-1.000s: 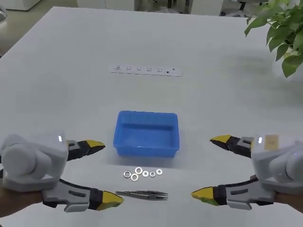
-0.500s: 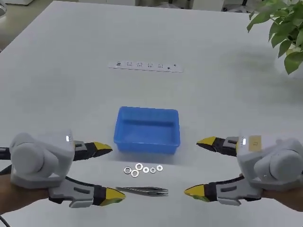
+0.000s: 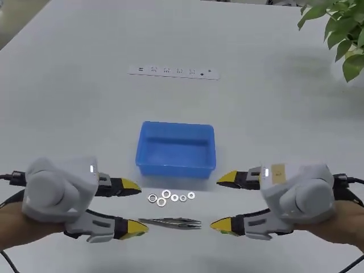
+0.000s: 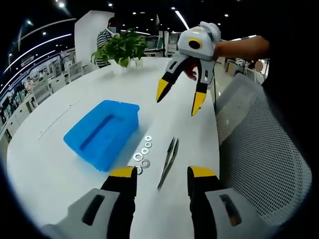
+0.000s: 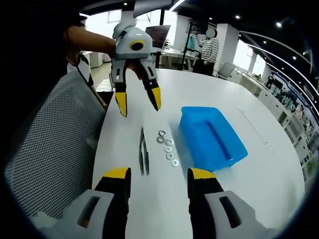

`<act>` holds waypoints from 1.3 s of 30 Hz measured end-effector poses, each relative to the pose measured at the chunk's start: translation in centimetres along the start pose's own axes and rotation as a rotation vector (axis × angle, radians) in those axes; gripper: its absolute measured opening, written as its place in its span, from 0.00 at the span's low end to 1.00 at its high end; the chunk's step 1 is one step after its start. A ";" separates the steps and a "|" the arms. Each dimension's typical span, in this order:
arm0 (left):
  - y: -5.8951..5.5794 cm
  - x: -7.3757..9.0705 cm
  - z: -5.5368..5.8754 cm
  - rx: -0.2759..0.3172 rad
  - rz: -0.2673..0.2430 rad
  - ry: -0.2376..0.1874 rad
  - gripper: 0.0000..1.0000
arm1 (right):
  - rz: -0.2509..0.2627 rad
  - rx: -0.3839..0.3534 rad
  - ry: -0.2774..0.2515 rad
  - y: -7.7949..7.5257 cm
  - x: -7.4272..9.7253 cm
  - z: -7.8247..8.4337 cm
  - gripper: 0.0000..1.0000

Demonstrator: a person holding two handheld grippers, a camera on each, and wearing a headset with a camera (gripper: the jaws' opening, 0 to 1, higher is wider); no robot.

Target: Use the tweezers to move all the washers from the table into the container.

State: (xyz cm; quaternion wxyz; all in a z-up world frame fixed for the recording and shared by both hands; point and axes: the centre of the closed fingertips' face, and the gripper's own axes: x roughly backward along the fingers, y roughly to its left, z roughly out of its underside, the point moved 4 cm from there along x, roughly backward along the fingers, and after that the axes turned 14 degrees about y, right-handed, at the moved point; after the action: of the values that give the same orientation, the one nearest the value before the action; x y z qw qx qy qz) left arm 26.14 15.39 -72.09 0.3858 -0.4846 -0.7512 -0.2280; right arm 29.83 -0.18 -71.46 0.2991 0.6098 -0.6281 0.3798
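A blue container [image 3: 176, 149] stands empty at mid-table. Just in front of it lies a short row of several silver washers [image 3: 170, 197], and nearer me the metal tweezers [image 3: 170, 223] lie flat. My left gripper [image 3: 138, 206] is open at the tweezers' left end, my right gripper [image 3: 216, 202] open at their right end; neither touches them. In the left gripper view the open jaws [image 4: 162, 174] frame the tweezers [image 4: 168, 162], with the washers [image 4: 143, 155], container [image 4: 102, 132] and right gripper [image 4: 177, 102] beyond. The right gripper view mirrors this: tweezers [image 5: 143, 157], washers [image 5: 167, 148], container [image 5: 212, 137], left gripper [image 5: 138, 104].
A white power strip [image 3: 173, 71] lies farther back on the white table. A green potted plant [image 3: 335, 34] stands at the far right corner. A mesh chair [image 4: 259, 164] is at the table's near edge. A person stands in the background.
Both grippers have moved inward, closing on the two ends of the tweezers. Tweezers, washers and container have not moved; the head camera has tilted a little.
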 end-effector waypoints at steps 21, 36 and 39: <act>0.1 -3.1 1.2 -0.136 0.049 0.163 0.27 | -0.102 0.068 0.078 1.5 -4.3 0.0 0.24; 0.7 -4.2 2.7 -0.217 0.064 0.286 0.15 | -0.140 0.074 0.104 1.8 -6.0 -0.2 0.12; 0.7 -4.3 2.8 -0.212 0.074 0.285 0.13 | -0.132 0.083 0.112 1.7 -6.4 -0.1 0.10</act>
State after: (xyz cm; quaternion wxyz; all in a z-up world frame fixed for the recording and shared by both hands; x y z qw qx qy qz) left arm 26.73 15.30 -77.23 0.4429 -0.5128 -0.6424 -0.3580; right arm 28.62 3.28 -77.01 0.3327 0.6393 -0.5526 0.4186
